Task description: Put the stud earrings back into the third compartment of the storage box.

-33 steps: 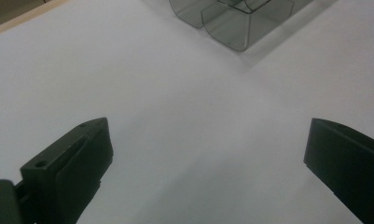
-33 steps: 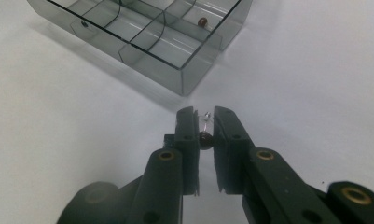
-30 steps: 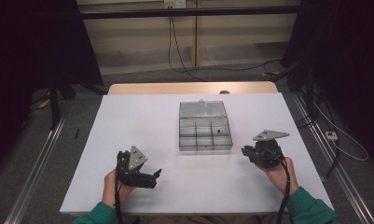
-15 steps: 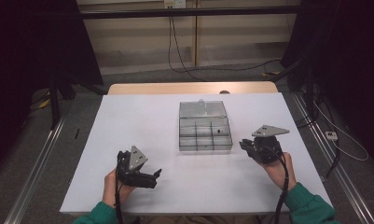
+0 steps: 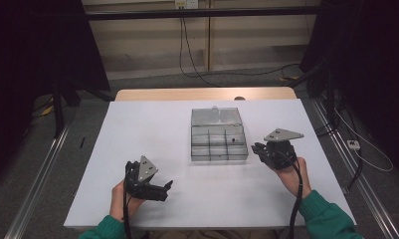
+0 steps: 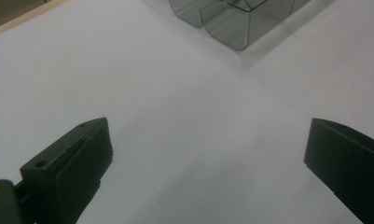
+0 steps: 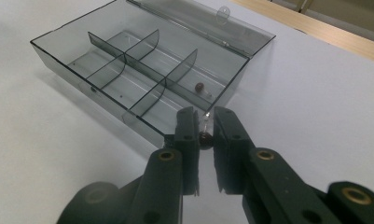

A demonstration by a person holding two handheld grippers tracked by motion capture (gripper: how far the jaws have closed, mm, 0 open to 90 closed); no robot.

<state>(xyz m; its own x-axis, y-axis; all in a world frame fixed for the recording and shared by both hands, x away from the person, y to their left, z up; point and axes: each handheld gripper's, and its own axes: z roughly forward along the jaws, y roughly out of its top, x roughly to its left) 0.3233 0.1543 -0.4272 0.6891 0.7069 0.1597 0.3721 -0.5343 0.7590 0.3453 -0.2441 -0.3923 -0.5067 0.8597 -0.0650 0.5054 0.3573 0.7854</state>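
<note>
From the high view, your left gripper (image 5: 148,180) sits low over the near left of the white tabletop (image 5: 152,134), your hand wrapped round it from below, jaws pointing right and spread with nothing between them. Your right gripper (image 5: 266,152) is held just right of the clear compartment box (image 5: 218,142), jaws aimed at its right wall; from here the tips are too small to read. The box lies mid-table with its lid (image 5: 216,116) folded back flat behind it. Dark curtains flank the room, and cables trail over the grey floor beyond. In the left gripper view, your jaws stand wide apart over bare tabletop, and one corner of the box (image 6: 231,23) is cut off at the top edge. In the right gripper view, your jaws are drawn close, pinching a small dark red bead (image 7: 204,138) just outside the box's near corner. A second bead (image 7: 199,87) lies inside the nearest end compartment.
</note>
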